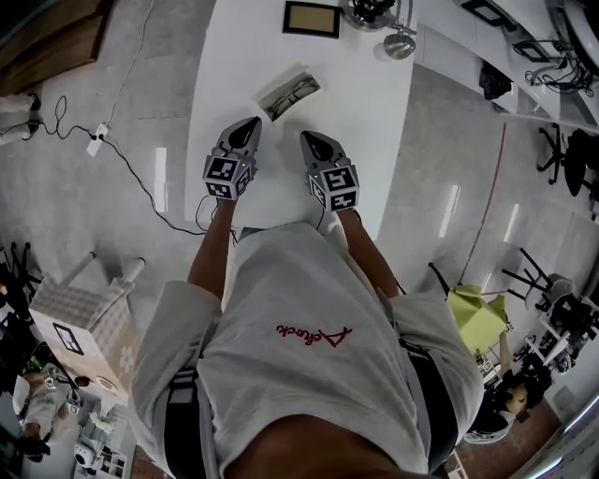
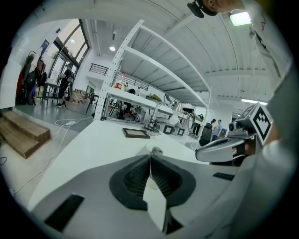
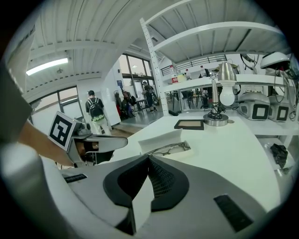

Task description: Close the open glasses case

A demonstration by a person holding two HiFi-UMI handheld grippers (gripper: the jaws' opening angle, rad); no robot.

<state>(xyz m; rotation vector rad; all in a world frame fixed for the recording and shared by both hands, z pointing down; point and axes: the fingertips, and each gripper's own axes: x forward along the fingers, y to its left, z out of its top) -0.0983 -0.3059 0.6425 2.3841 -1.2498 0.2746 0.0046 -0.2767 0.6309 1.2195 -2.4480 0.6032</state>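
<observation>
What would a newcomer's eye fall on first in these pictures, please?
Most striking is the open glasses case, spectacles inside, lying on the long white table. Just short of it hover the left gripper and right gripper, side by side, both shut and empty. Farther back sit a dark picture frame and a desk lamp.

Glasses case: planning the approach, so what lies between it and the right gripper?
Nothing; only bare white table separates the glasses case from the right gripper, clearest in the head view.

The right tool (image 3: 148,158), jaws together, faces the open glasses case (image 3: 164,144) on the white table (image 3: 233,140).
</observation>
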